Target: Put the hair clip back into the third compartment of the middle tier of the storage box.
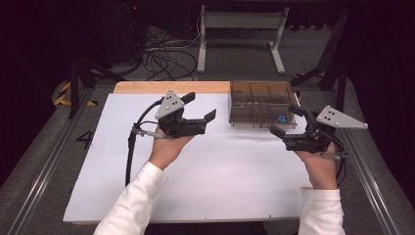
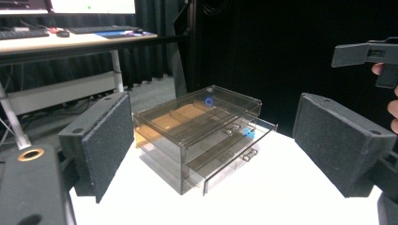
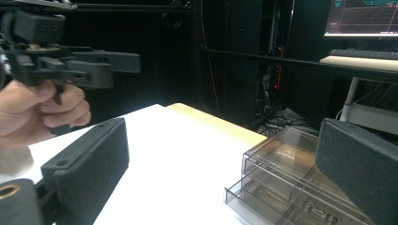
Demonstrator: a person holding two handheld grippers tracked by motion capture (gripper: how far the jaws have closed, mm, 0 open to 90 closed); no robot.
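In the right gripper view the drawer box (image 3: 300, 187) runs off the bottom edge and slips behind the near jaw, so its right part and the front of the pulled-out drawer (image 3: 263, 199) are cut away. A small blue thing (image 2: 249, 134) lies inside the box and a blue ring (image 2: 208, 101) shows on its lid, both too small to make out, and in the high view the contents of the compartments are only a smear. The left gripper (image 3: 101, 63) is cut by the left edge of the right gripper view, and both sleeves (image 1: 132, 205) leave the high view at the bottom.
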